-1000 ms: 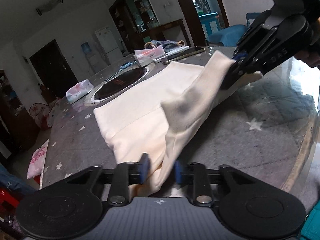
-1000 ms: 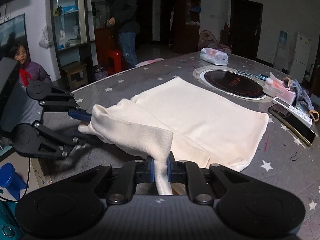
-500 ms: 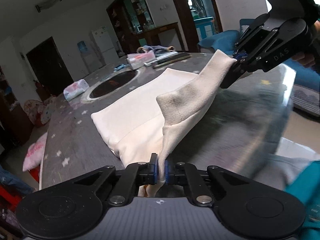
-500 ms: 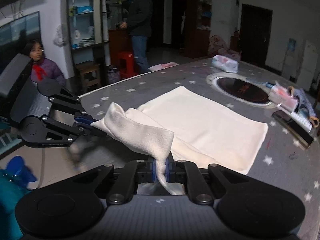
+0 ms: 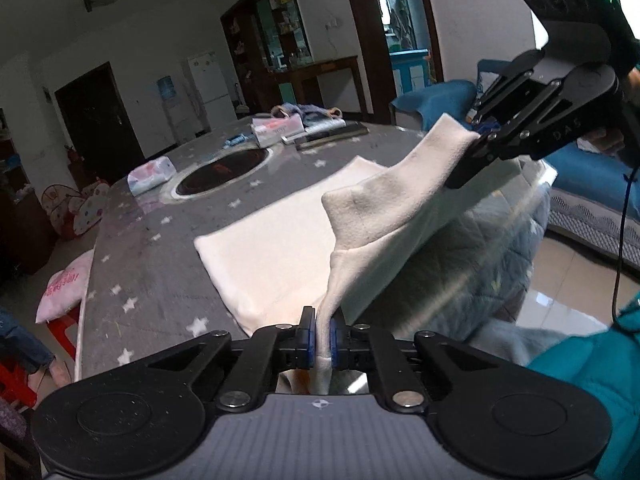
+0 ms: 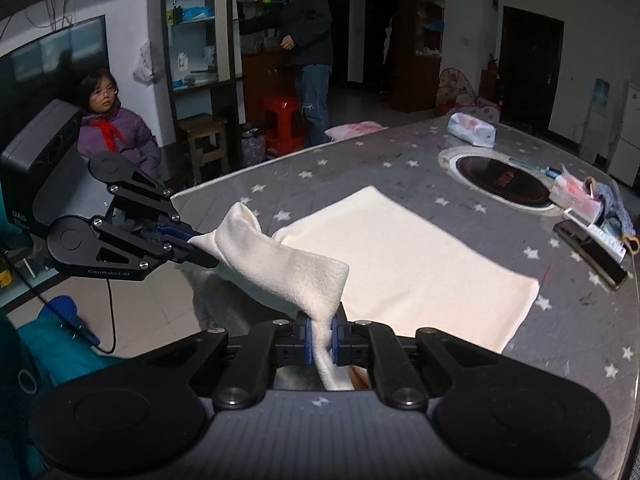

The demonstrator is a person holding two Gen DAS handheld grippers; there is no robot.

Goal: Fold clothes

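Left tongs (image 5: 323, 334) pinch the cream garment (image 6: 404, 256); right tongs (image 6: 321, 336) pinch it too. Its far part lies on the surface (image 6: 580, 320); the near edge seems lifted.

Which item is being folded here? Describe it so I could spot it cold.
On the grey star-print table, just short of the round black inset hob, lies a cream garment. It is the only large pale cloth there, its near edge lifted off the table.
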